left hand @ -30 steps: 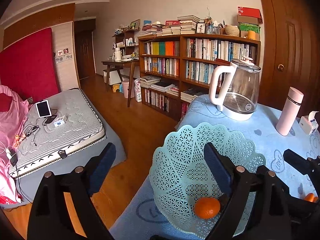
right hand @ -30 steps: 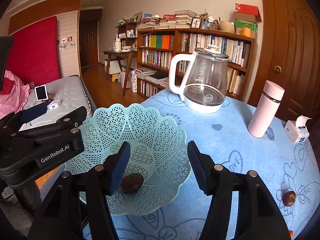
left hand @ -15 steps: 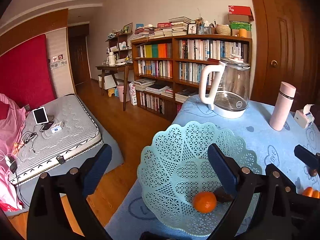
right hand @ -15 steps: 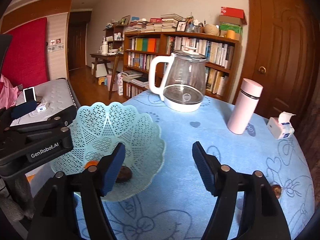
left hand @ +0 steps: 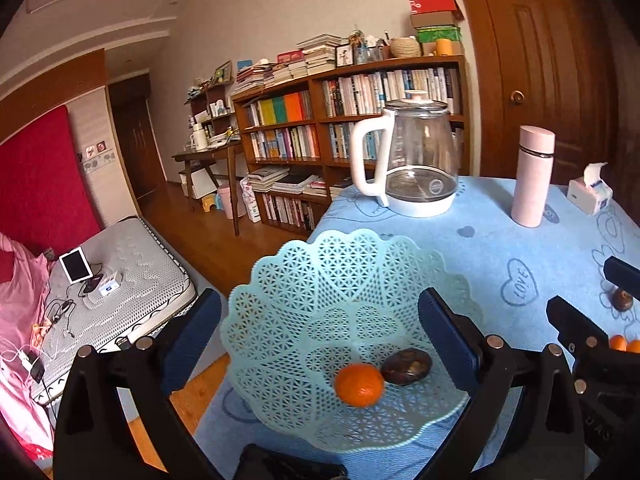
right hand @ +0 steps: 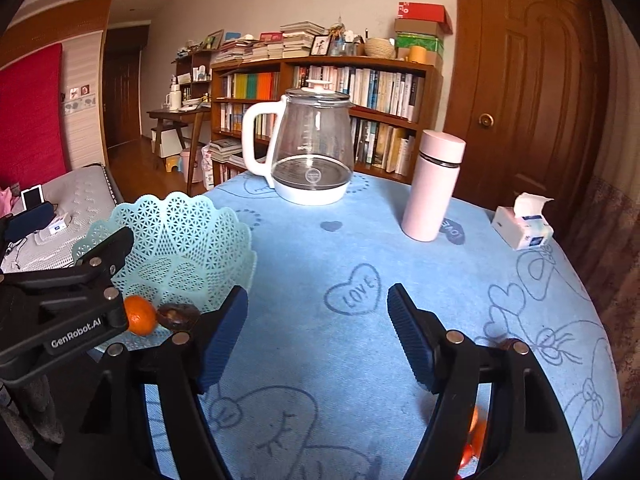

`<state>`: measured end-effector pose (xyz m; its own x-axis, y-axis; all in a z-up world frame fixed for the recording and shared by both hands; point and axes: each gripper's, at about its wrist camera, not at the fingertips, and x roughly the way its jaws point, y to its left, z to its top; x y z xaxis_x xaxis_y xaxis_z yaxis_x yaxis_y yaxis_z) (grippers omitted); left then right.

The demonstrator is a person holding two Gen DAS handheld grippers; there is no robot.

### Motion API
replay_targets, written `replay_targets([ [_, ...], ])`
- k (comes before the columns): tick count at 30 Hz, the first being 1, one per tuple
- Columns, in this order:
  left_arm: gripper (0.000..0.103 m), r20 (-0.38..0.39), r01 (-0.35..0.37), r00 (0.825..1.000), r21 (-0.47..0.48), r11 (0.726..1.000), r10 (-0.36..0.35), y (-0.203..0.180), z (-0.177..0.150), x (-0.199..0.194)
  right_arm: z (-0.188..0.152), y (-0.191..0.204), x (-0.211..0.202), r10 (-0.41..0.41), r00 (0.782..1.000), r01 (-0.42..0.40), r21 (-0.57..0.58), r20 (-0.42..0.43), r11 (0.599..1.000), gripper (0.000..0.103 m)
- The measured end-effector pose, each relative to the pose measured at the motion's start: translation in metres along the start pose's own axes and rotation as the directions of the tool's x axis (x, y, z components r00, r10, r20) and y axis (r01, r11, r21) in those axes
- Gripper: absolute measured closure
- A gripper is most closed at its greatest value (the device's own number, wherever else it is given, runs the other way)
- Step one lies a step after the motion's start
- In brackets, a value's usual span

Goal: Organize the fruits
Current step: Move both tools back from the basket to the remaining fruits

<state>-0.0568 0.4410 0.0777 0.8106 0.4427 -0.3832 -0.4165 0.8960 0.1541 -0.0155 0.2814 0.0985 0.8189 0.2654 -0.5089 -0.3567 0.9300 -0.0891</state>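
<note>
Left gripper (left hand: pixel 320 328) spread wide, empty, framing mesh basket (left hand: pixel 304 280) at worktop (right hand: pixel 320 248) edge, apparently to guard it. Right gripper (right hand: pixel 318 332) likewise wide, empty, over bare cloth. Basket held one orange (left hand: pixel 359 384) touching one dark brown fruit (left hand: pixel 406 366). Loose fruit (left hand: pixel 622 300) lay well right

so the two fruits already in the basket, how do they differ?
Colour: the orange fruit is bright orange, the dark fruit is dark brown.
Shape: the orange fruit looks round, the dark fruit more oval and flatter.
Position: in the left wrist view the orange fruit lies nearer the camera and to the left, the dark fruit just right of it.
Shared: both lie on the floor of the lattice basket, close together, with neither gripper holding them.
</note>
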Motion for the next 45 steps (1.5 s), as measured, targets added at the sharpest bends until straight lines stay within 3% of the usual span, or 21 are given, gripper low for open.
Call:
replay_targets([
  [12,0.003,-0.009,0.062,0.998,0.083,0.995,-0.062,-0.041,-0.009,-0.014,-0.016,-0.038,-0.008,-0.057,0.998,0.058,0.045,-0.02,0.997,0.03],
  [30,0.003,-0.062,0.161,0.986,0.133,0.978,-0.154,-0.092,-0.026,-0.026,-0.051,-0.112,-0.019,-0.136,0.987,0.147,0.147,-0.082,0.978,0.03],
  [45,0.003,-0.164,0.32,0.942,0.169,0.932,-0.293,-0.138,-0.046,-0.033,-0.088,-0.212,-0.028,-0.147,0.971,0.198,0.287,-0.19,0.937,0.029],
])
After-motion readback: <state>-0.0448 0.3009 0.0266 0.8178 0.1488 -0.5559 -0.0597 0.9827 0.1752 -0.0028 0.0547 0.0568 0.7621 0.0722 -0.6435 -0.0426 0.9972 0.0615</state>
